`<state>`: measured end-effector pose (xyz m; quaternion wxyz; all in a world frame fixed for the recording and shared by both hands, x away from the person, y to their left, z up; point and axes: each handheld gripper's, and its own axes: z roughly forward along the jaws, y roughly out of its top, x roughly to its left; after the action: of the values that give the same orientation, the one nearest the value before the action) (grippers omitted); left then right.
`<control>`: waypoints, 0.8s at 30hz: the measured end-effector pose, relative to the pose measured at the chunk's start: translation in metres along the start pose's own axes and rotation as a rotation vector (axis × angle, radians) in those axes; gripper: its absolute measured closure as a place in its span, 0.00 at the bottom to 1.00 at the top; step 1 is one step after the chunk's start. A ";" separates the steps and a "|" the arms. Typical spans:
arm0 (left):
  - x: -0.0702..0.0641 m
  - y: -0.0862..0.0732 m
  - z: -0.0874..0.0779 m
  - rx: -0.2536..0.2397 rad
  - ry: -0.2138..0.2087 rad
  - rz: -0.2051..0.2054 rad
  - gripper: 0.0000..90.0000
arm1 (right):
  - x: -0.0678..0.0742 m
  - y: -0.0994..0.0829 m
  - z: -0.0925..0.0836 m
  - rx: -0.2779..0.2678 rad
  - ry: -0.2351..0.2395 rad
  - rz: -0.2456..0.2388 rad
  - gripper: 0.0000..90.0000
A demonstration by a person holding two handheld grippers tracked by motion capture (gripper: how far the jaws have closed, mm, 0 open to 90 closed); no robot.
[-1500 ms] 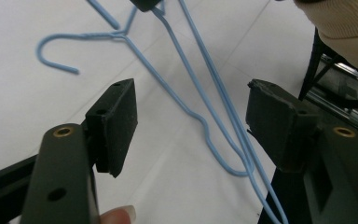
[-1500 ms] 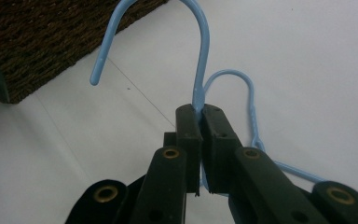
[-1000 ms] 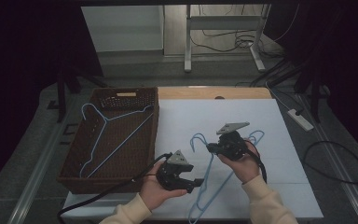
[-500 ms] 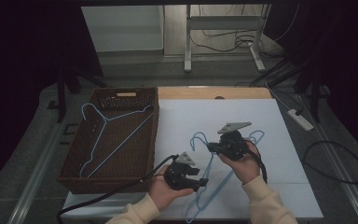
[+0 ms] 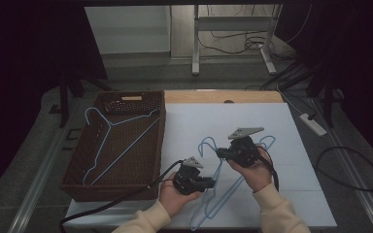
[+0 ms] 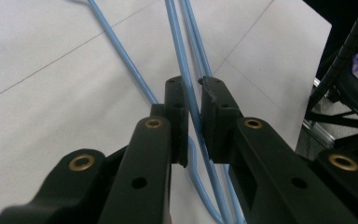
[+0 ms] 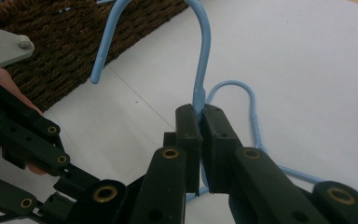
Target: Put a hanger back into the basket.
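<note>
Left gripper fingers have just closed on a blue wire hanger at lower centre; right gripper clamps its neck, so lifting looks next.

Left gripper jaws have just been closing, nearly together; right gripper is clamping shut, hand gripping it.

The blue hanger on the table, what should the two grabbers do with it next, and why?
Probably lift it and carry it toward the basket. The right gripper pinches the blue hanger just below its hook, the left gripper's jaws have just been closing around a wire, and another hanger already lies in the basket.
</note>
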<state>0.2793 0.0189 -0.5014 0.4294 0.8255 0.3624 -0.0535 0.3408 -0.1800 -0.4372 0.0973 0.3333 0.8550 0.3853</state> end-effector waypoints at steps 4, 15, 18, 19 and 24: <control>0.000 0.001 -0.001 -0.030 0.000 -0.027 0.92 | -0.002 -0.004 -0.006 -0.033 0.018 0.011 0.86; -0.002 0.003 -0.006 -0.078 -0.022 -0.048 0.96 | -0.009 -0.033 -0.041 -0.219 0.003 0.043 0.53; -0.003 0.003 -0.007 -0.086 -0.023 -0.039 0.96 | -0.013 -0.053 -0.055 -0.270 -0.020 0.043 0.50; -0.004 0.004 -0.008 -0.091 -0.026 -0.040 0.96 | -0.014 -0.057 -0.058 -0.278 -0.024 0.036 0.50; -0.008 0.008 -0.020 -0.119 -0.025 -0.026 0.96 | -0.022 -0.081 -0.073 -0.317 -0.040 0.041 0.46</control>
<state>0.2743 0.0267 -0.4808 0.4814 0.7930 0.3703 -0.0477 0.2860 -0.2768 -0.4479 0.1581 0.3387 0.7744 0.5105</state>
